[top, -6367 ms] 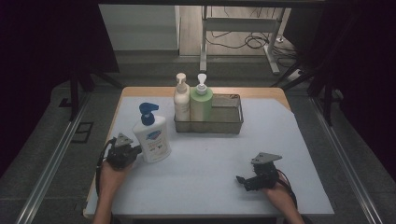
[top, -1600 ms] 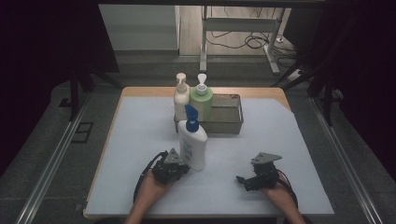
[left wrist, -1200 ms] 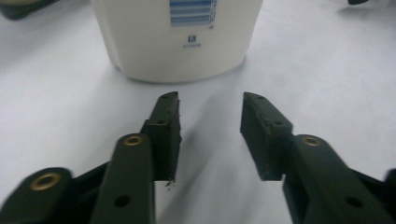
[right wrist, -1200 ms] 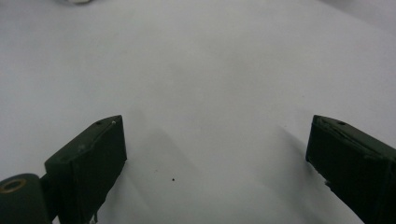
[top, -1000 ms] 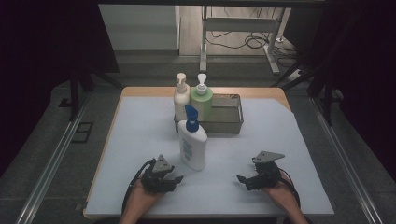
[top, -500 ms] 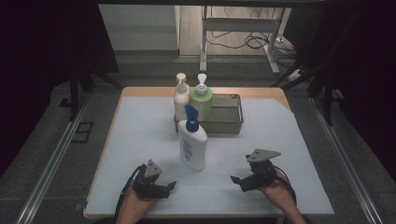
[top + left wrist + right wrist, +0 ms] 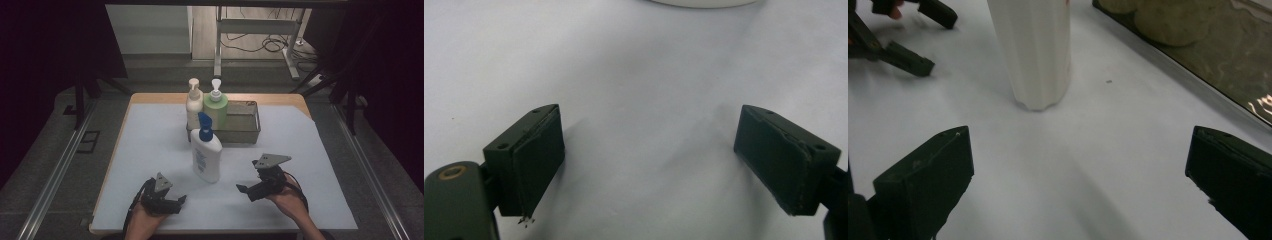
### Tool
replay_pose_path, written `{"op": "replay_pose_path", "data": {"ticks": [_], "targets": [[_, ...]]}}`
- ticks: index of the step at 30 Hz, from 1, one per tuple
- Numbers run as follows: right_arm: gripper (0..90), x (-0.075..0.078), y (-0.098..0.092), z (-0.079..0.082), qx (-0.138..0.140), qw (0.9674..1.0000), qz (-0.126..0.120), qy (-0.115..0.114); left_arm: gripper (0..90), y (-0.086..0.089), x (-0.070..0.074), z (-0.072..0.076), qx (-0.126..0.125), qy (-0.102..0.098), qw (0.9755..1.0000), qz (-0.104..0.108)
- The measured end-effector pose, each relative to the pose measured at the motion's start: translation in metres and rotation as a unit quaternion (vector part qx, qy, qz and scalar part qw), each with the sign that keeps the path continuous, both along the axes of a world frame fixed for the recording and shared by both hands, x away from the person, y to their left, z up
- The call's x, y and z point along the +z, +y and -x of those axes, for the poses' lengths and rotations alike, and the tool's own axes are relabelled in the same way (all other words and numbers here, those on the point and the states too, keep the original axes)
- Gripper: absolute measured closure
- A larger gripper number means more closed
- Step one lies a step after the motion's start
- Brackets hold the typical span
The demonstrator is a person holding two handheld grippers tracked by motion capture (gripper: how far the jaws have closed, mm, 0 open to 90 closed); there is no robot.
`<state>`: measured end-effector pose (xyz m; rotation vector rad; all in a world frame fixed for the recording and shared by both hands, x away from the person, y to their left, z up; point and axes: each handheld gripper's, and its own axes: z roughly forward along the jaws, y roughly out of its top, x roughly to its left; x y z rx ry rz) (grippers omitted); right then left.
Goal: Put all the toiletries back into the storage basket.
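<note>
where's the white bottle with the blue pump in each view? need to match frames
High view: white bottle stands upright at centre, on the white mat between the two tools, just in front of the metal basket.
Left gripper view: a white curved edge at the top, probably its base.
Right gripper view: lower body at top centre, beyond the open jaws.
Shared landmark: the white mat.
</note>
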<state>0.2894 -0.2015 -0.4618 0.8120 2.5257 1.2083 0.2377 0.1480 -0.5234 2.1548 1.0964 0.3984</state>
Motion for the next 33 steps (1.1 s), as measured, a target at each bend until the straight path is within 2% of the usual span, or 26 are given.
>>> {"op": "replay_pose_path", "data": {"ticks": [4,8,16,27,30,33], "targets": [[0.0,0.006,0.008,-0.003,0.004,1.0000,-0.005,-0.001,12.5,0.000,0.000,0.000,-0.002,-0.002,1.0000,-0.002],[0.0,0.011,0.016,-0.007,0.007,0.9998,-0.020,-0.002,12.5,0.000,-0.001,0.000,0.000,-0.003,1.0000,0.000],[0.0,0.017,0.035,-0.012,0.008,0.9996,-0.028,0.005,12.5,0.000,-0.001,0.000,-0.001,-0.003,1.0000,-0.001],[1.7,0.029,0.058,-0.016,0.004,0.9995,-0.030,-0.006,12.5,0.000,-0.001,0.000,-0.001,-0.002,1.0000,0.000],[1.7,0.031,0.063,-0.018,0.005,0.9997,-0.019,-0.014,12.5,0.001,-0.001,0.000,-0.001,-0.002,1.0000,0.000],[1.7,0.034,0.069,-0.021,0.005,0.9997,-0.022,-0.013,12.6,0.001,-0.001,0.000,-0.001,-0.002,1.0000,0.001]]}}
